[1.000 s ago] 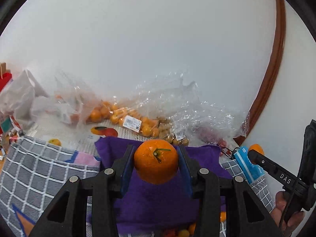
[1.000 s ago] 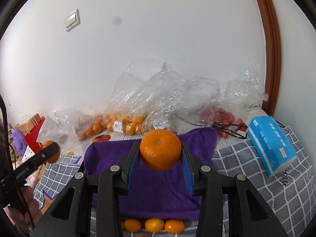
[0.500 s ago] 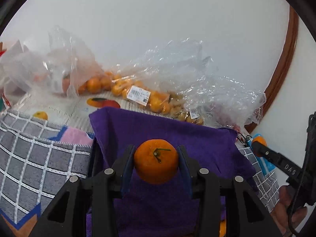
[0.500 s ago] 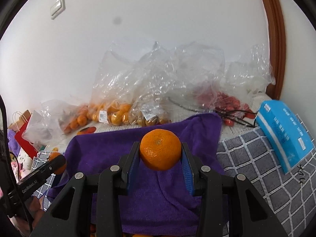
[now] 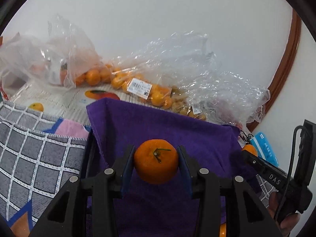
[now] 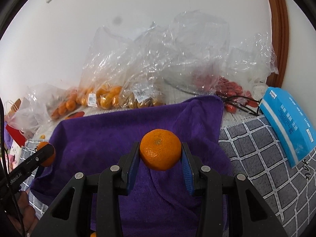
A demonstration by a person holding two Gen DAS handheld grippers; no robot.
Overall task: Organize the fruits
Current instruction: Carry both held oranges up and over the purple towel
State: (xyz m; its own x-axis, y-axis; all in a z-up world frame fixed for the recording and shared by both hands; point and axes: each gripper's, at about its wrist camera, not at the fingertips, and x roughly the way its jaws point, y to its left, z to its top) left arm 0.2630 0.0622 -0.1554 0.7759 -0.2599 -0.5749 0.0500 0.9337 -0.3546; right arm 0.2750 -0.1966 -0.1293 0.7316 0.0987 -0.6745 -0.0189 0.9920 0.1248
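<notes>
Both grippers have dropped toward the purple towel (image 5: 158,126), now filling each frame's centre; left gripper (image 5: 156,165) clamps a stemmed orange (image 5: 156,164); right gripper (image 6: 160,153) clamps another orange (image 6: 160,152); bagged fruit (image 6: 106,96) lies behind.

A plush purple cloth (image 6: 122,138) lies beneath the gripper fingers. Beyond it sit crinkled, glossy clear plastic bags (image 6: 158,59). The held orange (image 6: 160,152) has dimpled, slightly shiny peel.

Both wrist fisheyes look down, seemingly close, sharing the purple cloth (image 5: 158,130).
</notes>
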